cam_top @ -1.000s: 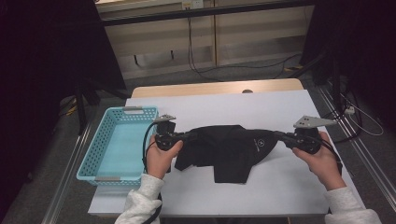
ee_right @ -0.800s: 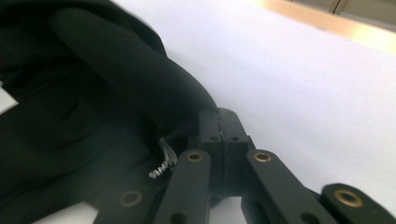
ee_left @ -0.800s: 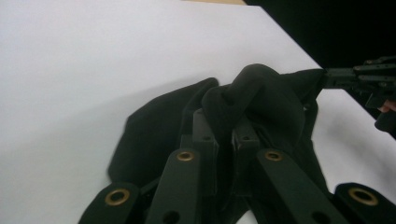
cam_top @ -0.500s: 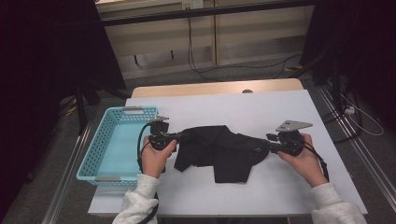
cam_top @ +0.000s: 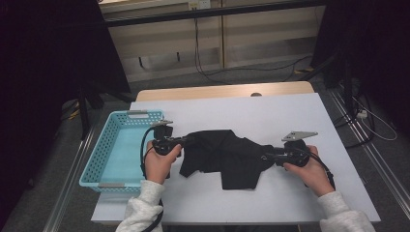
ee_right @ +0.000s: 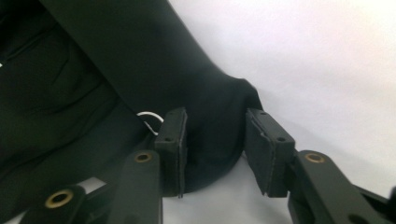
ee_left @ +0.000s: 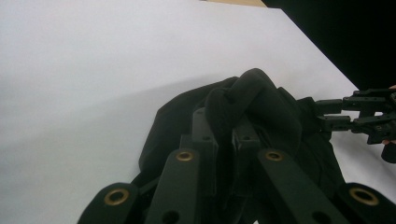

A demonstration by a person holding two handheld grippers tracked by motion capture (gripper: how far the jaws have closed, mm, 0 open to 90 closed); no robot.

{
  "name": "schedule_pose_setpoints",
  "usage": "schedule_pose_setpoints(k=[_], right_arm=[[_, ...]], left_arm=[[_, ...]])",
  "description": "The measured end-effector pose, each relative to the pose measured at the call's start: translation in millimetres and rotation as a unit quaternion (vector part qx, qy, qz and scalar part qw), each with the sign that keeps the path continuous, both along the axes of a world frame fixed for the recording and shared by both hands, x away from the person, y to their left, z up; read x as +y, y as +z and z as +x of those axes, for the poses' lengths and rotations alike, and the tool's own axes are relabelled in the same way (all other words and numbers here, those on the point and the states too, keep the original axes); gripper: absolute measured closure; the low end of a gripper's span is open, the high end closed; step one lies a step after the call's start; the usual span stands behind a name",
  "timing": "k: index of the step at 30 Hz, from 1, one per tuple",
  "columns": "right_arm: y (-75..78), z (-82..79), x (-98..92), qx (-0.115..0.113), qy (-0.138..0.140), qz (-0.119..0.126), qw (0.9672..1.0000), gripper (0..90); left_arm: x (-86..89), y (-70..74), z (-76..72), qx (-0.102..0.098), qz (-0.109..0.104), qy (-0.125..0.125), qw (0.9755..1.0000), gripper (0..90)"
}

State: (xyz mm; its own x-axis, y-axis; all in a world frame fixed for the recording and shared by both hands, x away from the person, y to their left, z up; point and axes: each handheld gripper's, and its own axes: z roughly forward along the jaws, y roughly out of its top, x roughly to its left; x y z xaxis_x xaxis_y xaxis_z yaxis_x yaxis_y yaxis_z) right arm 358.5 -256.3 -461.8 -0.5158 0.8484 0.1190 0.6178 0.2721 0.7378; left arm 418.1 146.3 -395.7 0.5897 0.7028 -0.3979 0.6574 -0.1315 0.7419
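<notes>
While the crumpled black cloth garment (cam_top: 227, 157) lies on the white table top (cam_top: 290, 111) at the centre of the high view, just right of the light blue perforated plastic basket (cam_top: 121, 145) in the left part of that frame, it is stretched between 2 tools. The left gripper (cam_top: 183, 141) has its jaws pressed together on a bunched fold of the garment's left edge, which bulges above the pads at the middle of the left gripper view (ee_left: 252, 98). The right gripper (cam_top: 267, 157) has just been opening: in the right gripper view its 2 pads (ee_right: 173, 140) stand apart with the garment's right corner (ee_right: 215, 135) lying slack between them, pressed by neither, and a small white loop (ee_right: 150, 119), perhaps a label, peeks out beside the left pad. The step looks like spreading or folding the garment flat. To do it well, the left gripper should hold its fold firmly as an anchor and stay low, so the cloth does not drag toward the basket. The right gripper should draw straight back off the corner without snagging the hem or that loop, then take a fresh hold on 1 clean edge rather than a thick bunch, and pull gently so the wrinkles at the centre ease out.
</notes>
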Motion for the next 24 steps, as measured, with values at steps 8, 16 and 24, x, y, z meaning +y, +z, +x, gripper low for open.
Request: schedule_pose_setpoints(k=[8, 16, 24], right_arm=[[2.3, -2.4, 0.7, -0.006, 0.024, 0.002, 0.9997, 84.6], [26.2, -10.2, -37.0, -0.039, -0.017, 0.031, 0.9986, 85.3], [31.2, -16.4, -60.1, -0.047, -0.032, 0.025, 0.9981, 85.1]], left_arm=[[-5.8, -1.9, -1.8, 0.006, 0.002, -0.013, 0.9999, 83.3], [-17.6, -11.2, -3.4, 0.026, 0.010, -0.031, 0.9991, 82.7], [-30.7, -27.5, -2.0, 0.048, 0.052, -0.028, 0.9971, 77.1]])
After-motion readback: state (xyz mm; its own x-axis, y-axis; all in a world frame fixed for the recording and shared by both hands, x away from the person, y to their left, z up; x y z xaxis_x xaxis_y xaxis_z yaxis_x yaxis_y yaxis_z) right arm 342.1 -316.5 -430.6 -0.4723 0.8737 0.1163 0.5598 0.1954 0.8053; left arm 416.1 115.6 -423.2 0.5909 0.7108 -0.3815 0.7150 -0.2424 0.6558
